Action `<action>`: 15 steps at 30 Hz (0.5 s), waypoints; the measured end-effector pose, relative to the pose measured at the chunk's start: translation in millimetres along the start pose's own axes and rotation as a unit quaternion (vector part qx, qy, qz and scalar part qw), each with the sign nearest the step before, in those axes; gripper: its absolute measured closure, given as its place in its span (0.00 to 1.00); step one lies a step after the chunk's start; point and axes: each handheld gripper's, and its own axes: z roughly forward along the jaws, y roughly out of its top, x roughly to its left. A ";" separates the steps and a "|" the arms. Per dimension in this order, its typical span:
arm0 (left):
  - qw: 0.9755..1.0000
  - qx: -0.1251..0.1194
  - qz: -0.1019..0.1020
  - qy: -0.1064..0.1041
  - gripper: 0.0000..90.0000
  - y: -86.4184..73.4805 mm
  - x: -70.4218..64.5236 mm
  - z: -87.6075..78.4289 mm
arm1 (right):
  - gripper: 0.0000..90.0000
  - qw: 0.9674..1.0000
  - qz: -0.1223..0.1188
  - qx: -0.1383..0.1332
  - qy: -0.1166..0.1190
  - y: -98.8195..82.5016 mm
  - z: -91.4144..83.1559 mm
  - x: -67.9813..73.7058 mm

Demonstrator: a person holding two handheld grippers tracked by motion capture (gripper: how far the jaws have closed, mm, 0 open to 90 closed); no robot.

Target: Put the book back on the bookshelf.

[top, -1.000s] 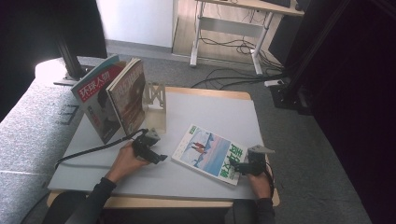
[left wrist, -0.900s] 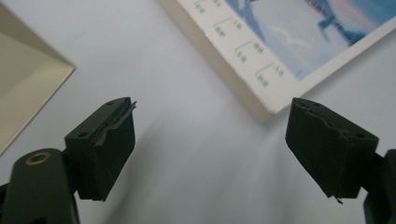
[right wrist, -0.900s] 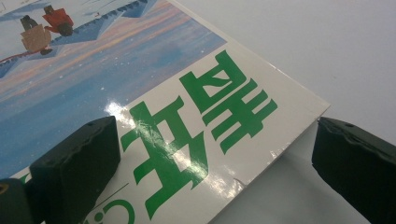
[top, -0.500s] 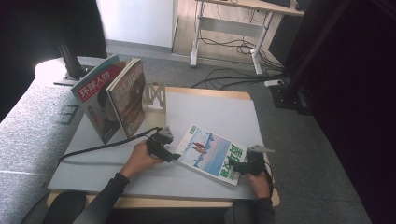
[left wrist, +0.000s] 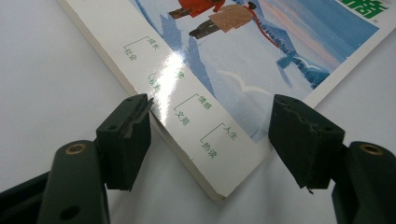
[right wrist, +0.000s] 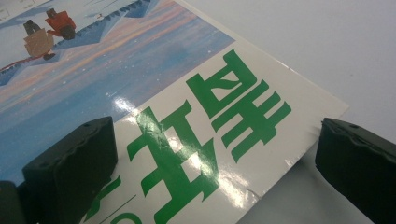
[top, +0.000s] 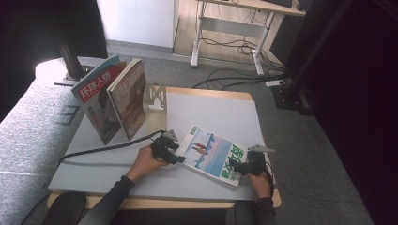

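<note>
Magazine lies flat, cover up, skewed on the grey table mat, near the front edge, between the two hands. High view: left gripper sits at the magazine's left corner, right gripper at its right corner, near the green title; jaw gaps too small to read from here. Left gripper view gives the detail: the corner of the magazine lies between the two black jaws, spine edge running past the left jaw, which stands just beside that edge; contact cannot be told. The right jaw stands clear of the cover. Jaws have just been closing with the corner between them and are not clamped on it. Right gripper view: jaws spread wide over the title corner of the magazine, left jaw over the printed cover, right jaw off past the page edge over the mat; nothing pinched. High view also shows what the gripper views do not: a pale metal book stand at the mat's back left, with two upright magazines propped leaning beside it, covers facing forward, well apart from the flat one. A black cable trails left from the left gripper across the mat.
</note>
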 end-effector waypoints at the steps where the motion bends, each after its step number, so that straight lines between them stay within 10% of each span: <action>1: 1.000 0.001 0.001 0.001 0.33 0.0 -0.1 -0.1 | 0.00 1.000 -0.001 0.001 -0.002 0.8 0.2 0.6; 15: 1.000 0.005 -0.014 0.013 0.34 -3.0 -9.3 -2.5 | 0.00 1.000 -0.015 -0.001 -0.002 5.2 4.6 -0.1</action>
